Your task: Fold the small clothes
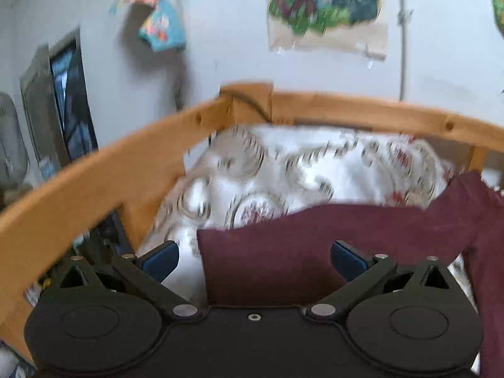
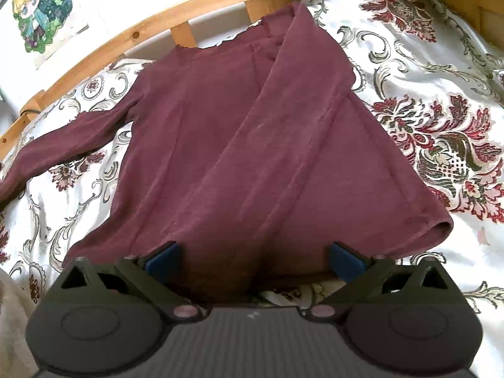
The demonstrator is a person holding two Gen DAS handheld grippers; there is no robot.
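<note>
Both sets of jaws gape wide over the maroon shirt (image 2: 239, 145) on the patterned bedspread (image 2: 425, 78).

No readable text, label, brand or number in either view. Wall poster (image 2: 42, 9) carries only cartoon figure, no legible lettering; same poster (image 1: 324, 3) blurred in left wrist view. Maroon shirt (image 2: 239, 145) plain, no print or tag visible. Floral bedspread (image 2: 441, 145) pattern only.

The wooden bed rail (image 2: 104, 45) hems in the far side behind the maroon shirt (image 2: 239, 145), while open floral bedspread (image 2: 441, 72) to its right leaves passing room.
</note>
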